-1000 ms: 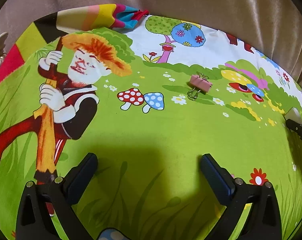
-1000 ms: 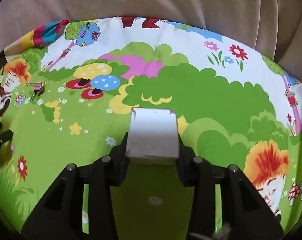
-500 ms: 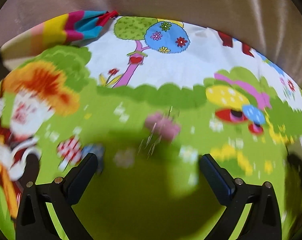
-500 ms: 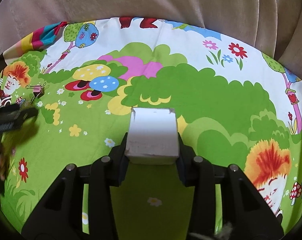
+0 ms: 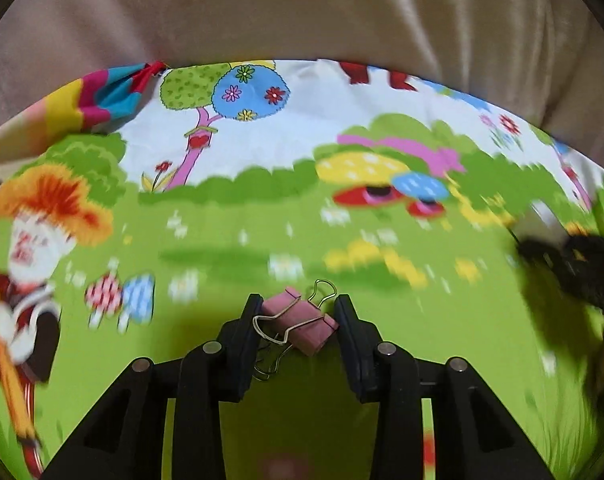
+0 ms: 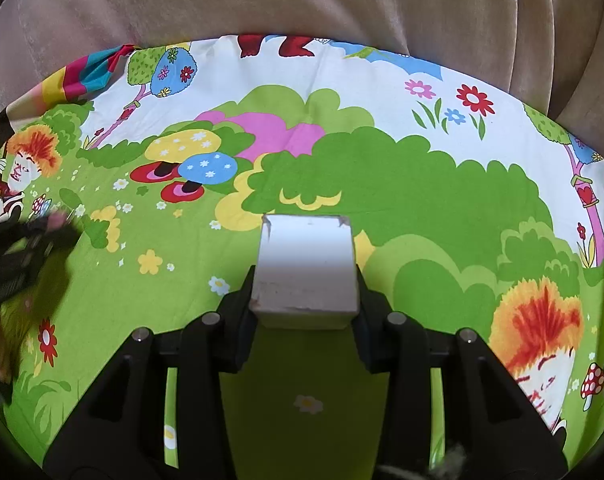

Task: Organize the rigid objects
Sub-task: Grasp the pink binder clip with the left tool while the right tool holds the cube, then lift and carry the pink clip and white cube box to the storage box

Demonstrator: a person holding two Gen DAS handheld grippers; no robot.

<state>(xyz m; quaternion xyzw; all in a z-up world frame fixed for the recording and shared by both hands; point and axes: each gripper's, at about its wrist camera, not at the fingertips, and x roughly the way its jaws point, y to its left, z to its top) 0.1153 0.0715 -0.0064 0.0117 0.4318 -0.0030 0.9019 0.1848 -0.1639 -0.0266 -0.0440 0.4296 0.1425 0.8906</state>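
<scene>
Closing jaws on my left gripper (image 5: 297, 322) have the pink binder clip (image 5: 300, 326) between them, and the pads look to be touching it or very nearly so. The clip sits skewed across the gap, one corner toward the right pad, its wire handles splayed toward the left pad and hanging down on the near side. It lies low over the cartoon-printed sheet (image 5: 262, 420), in the near middle of my left view.

My worry is the grip point. If the pads catch wire instead of the painted body, I judge the clip can pivot or squirt out as I lift. The skew adds to that: pressure on one corner may twist it. The background smears in this view, so the hand is likely moving while the jaws close, which could drag the clip or pinch a fold of sheet.

Narrow jaws on my right gripper (image 6: 305, 276) hold the white block (image 6: 306, 268) squarely, above the green part of the sheet. The two grippers are near each other; each shows at the edge of the other's view, so a sideways move risks a knock.
</scene>
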